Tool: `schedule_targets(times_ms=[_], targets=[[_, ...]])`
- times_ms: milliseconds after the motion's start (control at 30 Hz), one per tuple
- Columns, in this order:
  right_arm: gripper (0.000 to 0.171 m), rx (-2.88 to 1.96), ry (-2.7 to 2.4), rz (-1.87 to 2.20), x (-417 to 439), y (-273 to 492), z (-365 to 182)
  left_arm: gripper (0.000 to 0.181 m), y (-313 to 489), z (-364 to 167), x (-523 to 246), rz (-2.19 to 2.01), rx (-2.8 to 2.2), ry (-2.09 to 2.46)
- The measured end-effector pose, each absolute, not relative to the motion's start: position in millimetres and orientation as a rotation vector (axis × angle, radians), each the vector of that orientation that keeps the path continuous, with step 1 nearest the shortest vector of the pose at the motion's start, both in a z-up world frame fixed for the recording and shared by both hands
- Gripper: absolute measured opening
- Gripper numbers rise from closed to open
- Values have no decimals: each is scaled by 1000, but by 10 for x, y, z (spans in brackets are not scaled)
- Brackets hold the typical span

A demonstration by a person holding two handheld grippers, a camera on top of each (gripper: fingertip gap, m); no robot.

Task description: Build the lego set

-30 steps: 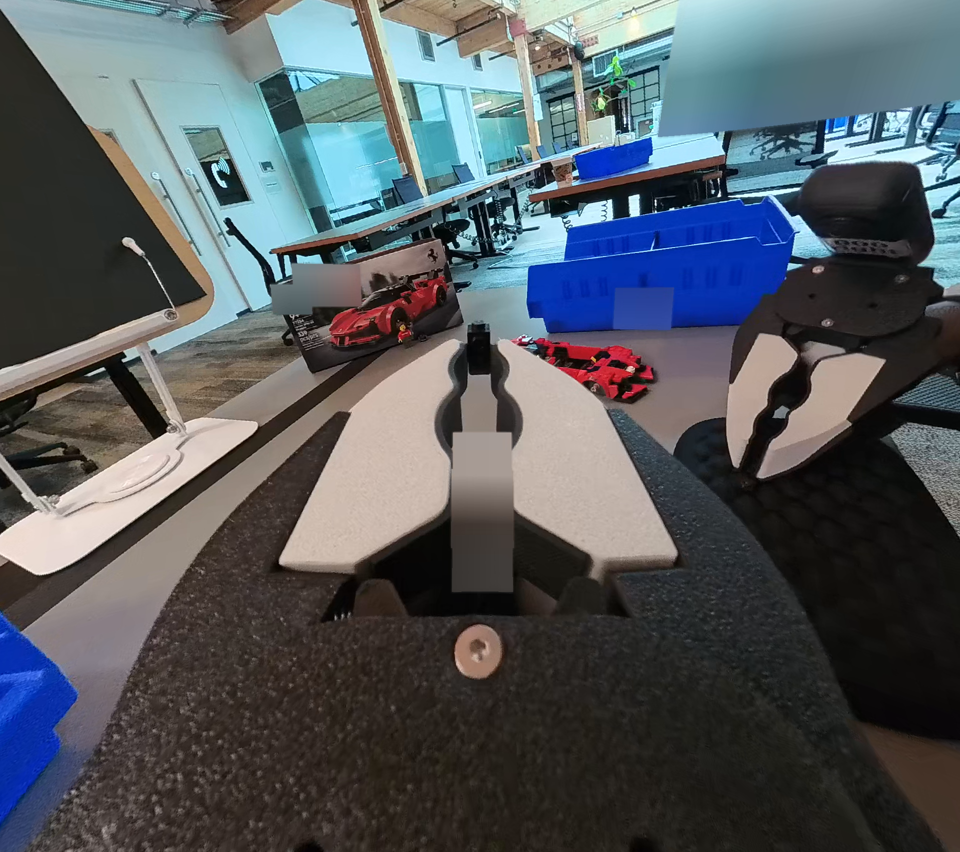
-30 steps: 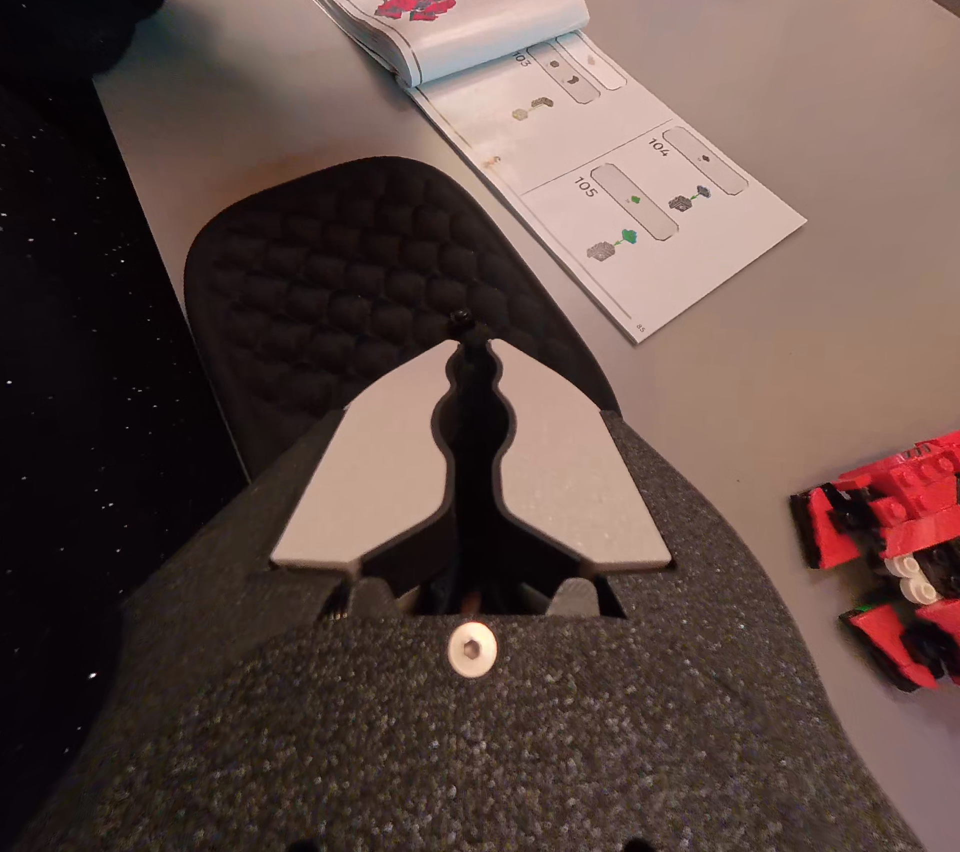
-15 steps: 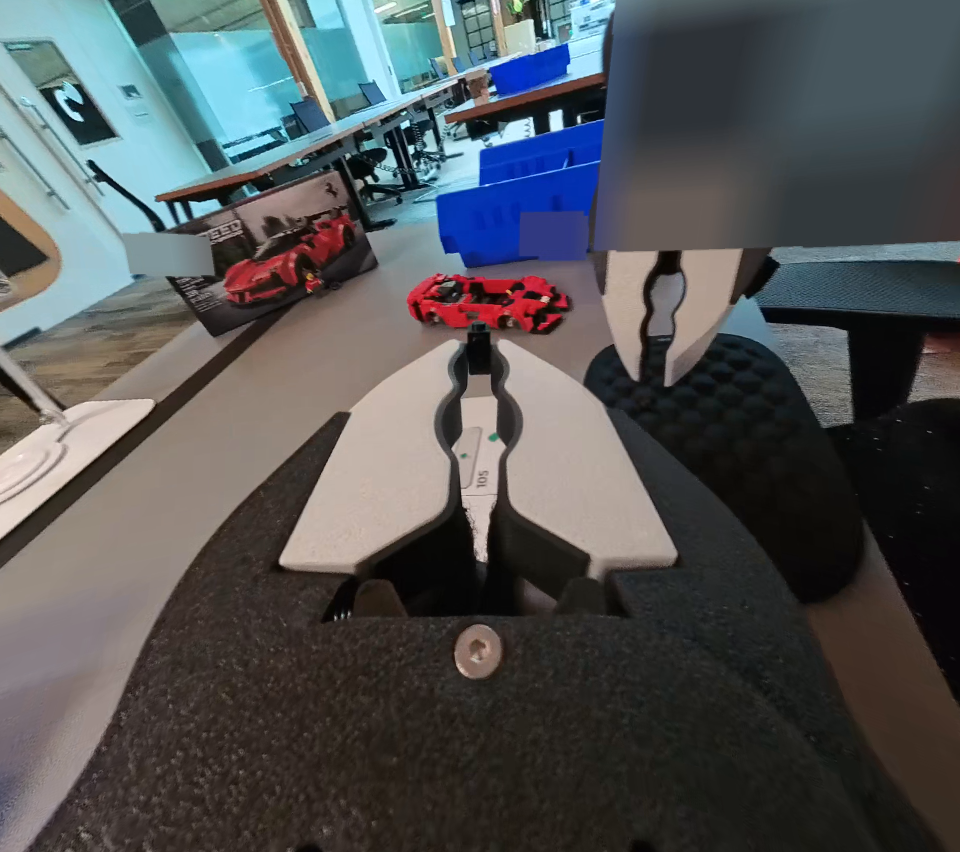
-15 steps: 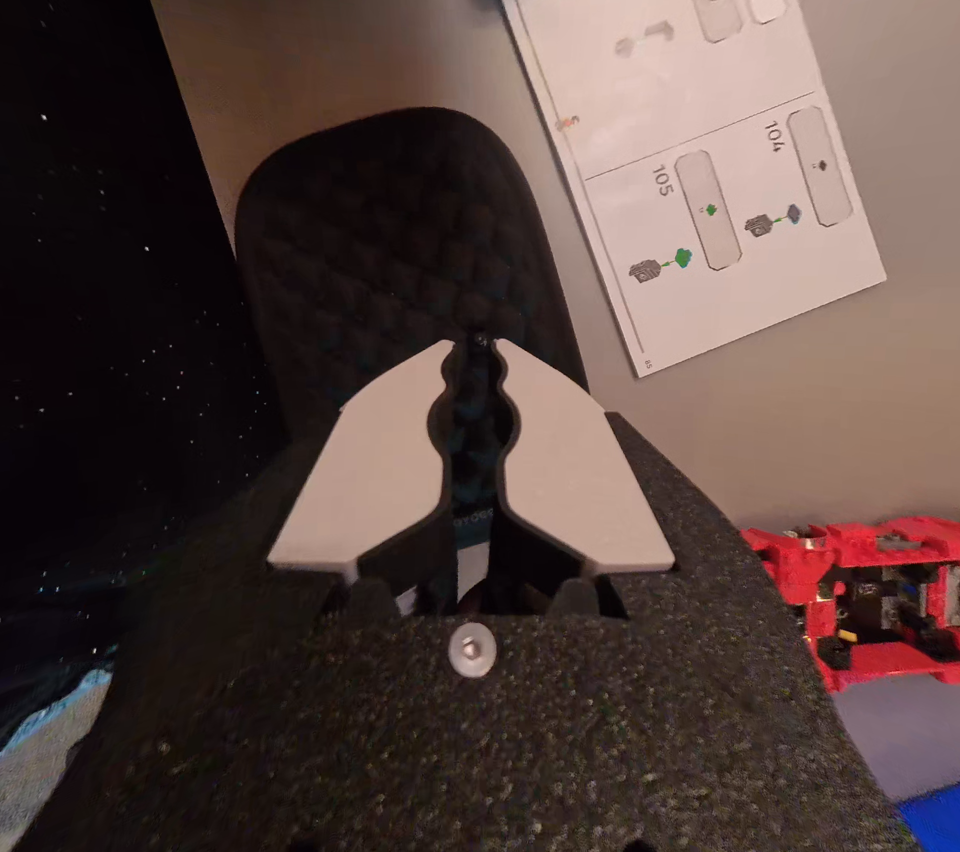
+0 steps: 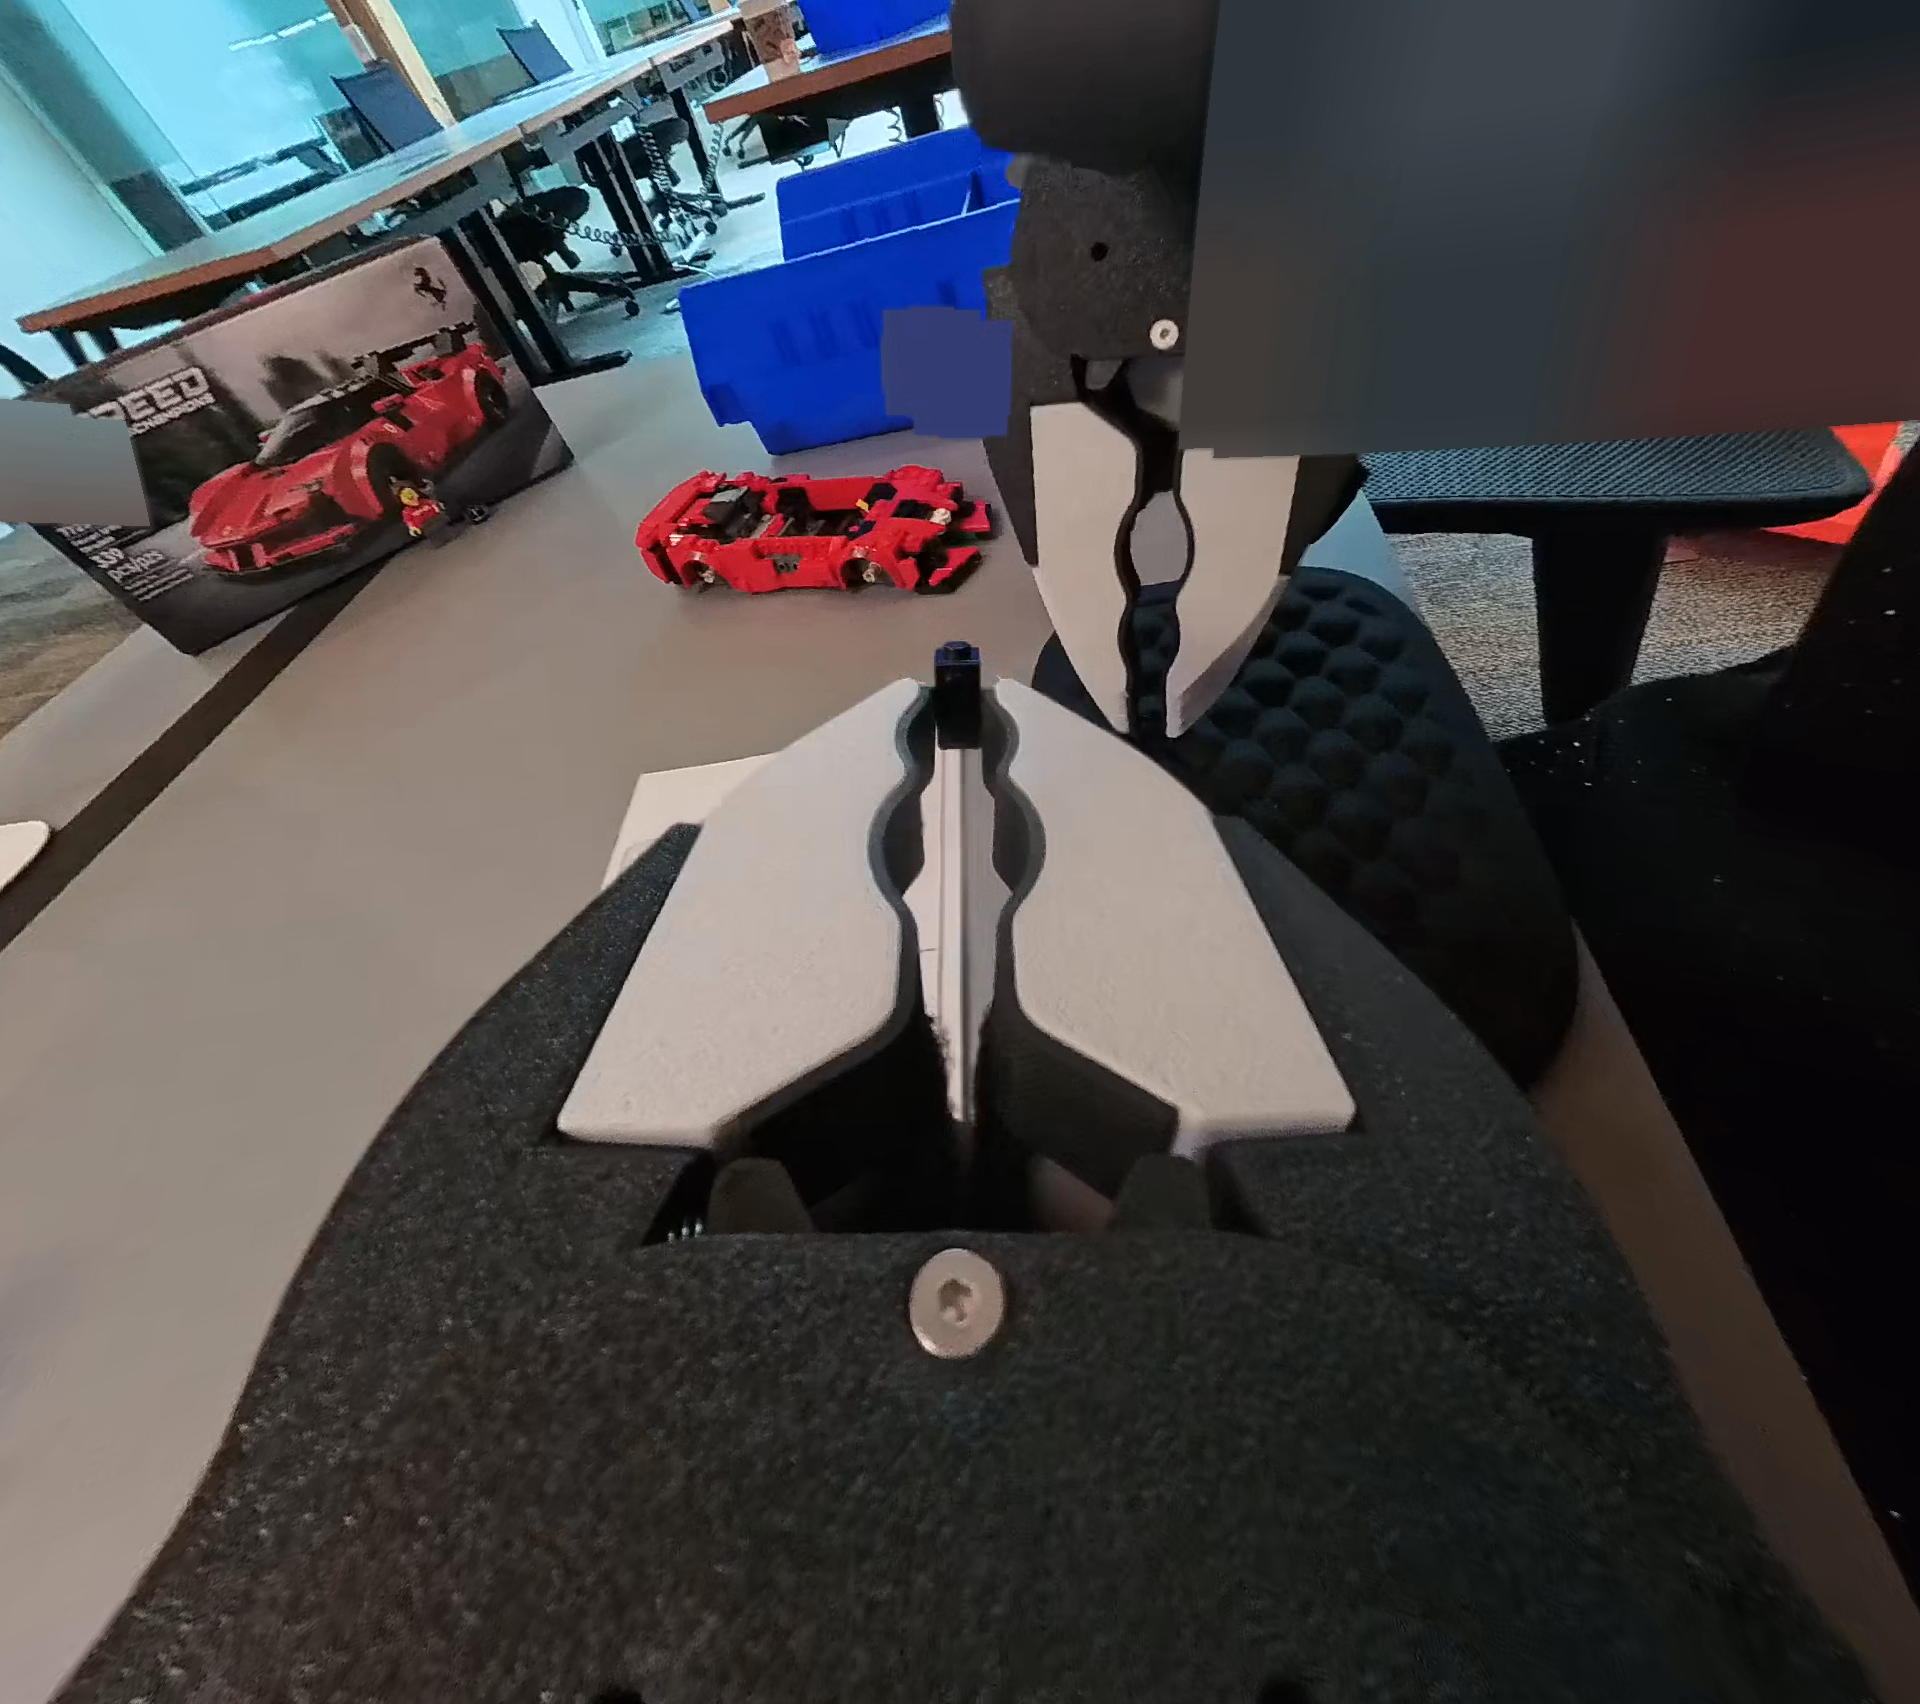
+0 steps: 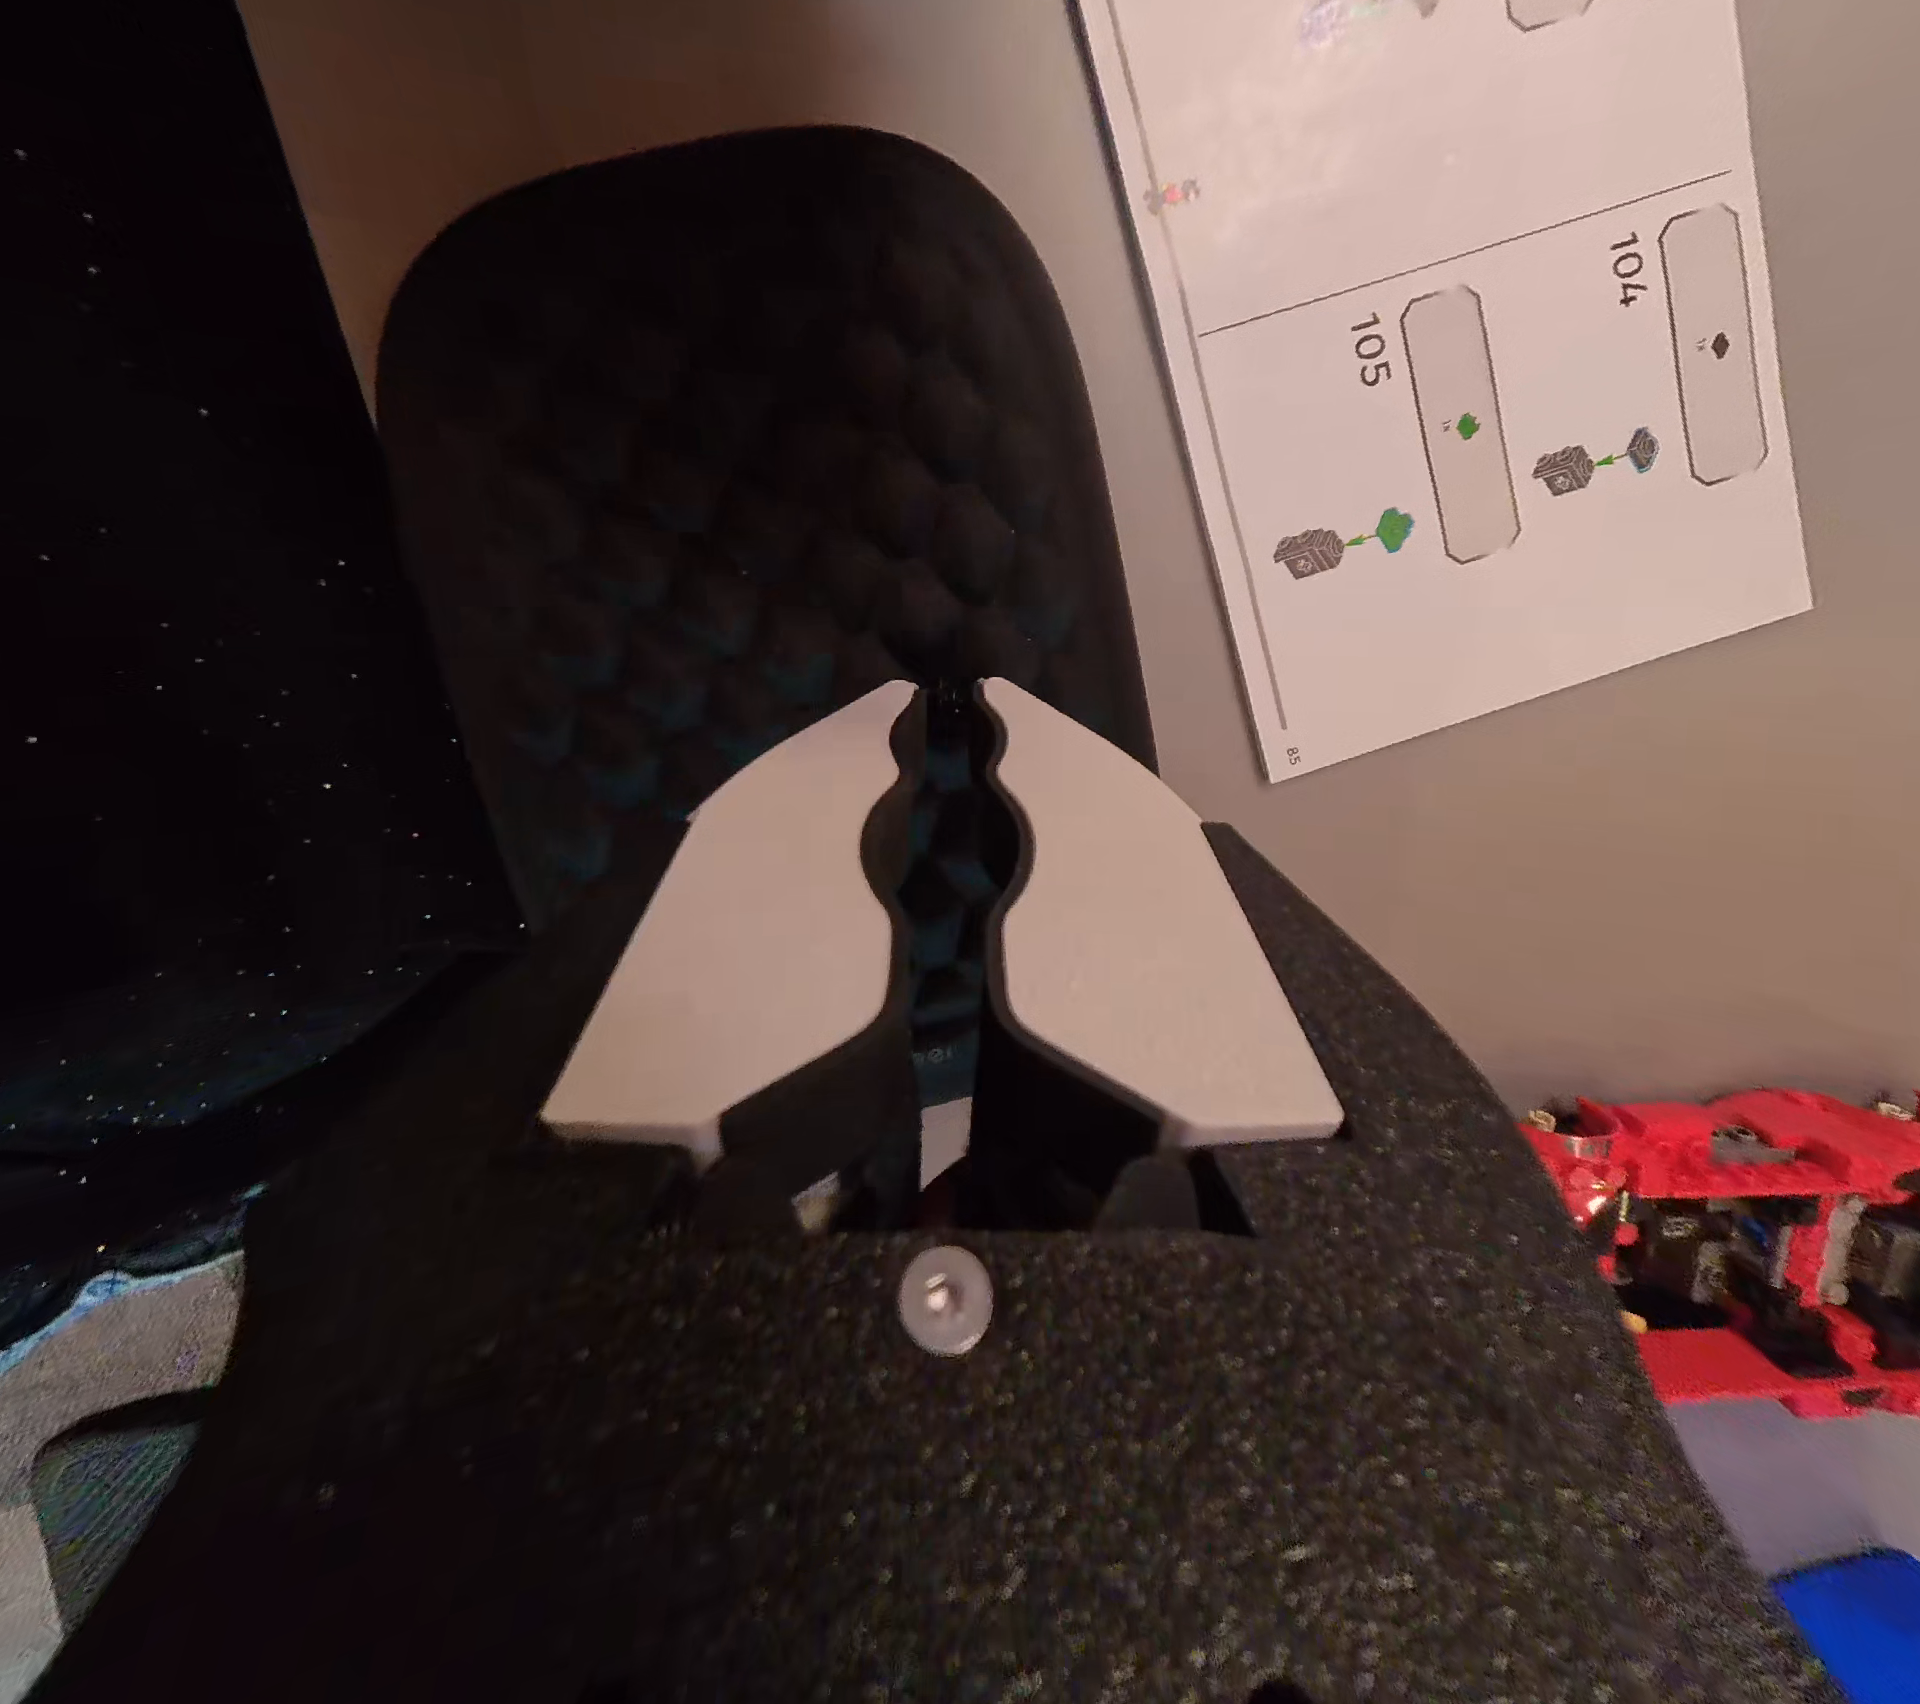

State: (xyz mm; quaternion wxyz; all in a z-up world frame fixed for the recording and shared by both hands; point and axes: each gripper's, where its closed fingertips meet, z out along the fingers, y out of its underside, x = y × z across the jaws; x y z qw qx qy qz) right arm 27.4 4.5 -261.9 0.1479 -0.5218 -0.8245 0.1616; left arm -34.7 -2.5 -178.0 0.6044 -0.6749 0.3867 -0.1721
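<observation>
Printed writing on car box point(image 5: 301, 449) and open booklet point(image 6: 1455, 366).

Left wrist view sits low over the grey table point(image 5: 312, 823), facing level across it toward the red car model point(image 5: 810, 532), set box point(image 5: 301, 439) and blue bin point(image 5: 831, 366). Right wrist view looks steeply down, close above the black textured pad point(image 6: 727, 428) and instruction booklet point(image 6: 1455, 304). Both views share pad, car model and table.

Open-plan office: long desks point(image 5: 416, 189), swivel chairs point(image 5: 551, 241), glass partitions point(image 5: 177, 44).
</observation>
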Motion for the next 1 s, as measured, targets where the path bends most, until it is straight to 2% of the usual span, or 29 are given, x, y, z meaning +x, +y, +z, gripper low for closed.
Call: schedule_targets(times_ms=[267,433,533,767,1000], targets=[[7,-1388,-2128,720,248,70,-2509,7,-81,-1933,-214,-499,-1680,803],[7,-1168,-1725,1073,60,25,-1817,7,-96,-1824,-63,-758,-1645,619],[7,-1021,-1624,1105,25,-45,-1532,7,-93,-1735,-16,-913,-1578,503],[8,-965,-1820,875,25,-84,-1805,8,-110,-1977,91,-855,-1694,571],[7,-982,-1877,836,57,-127,-2031,7,-122,-2150,168,-867,-1804,621]])
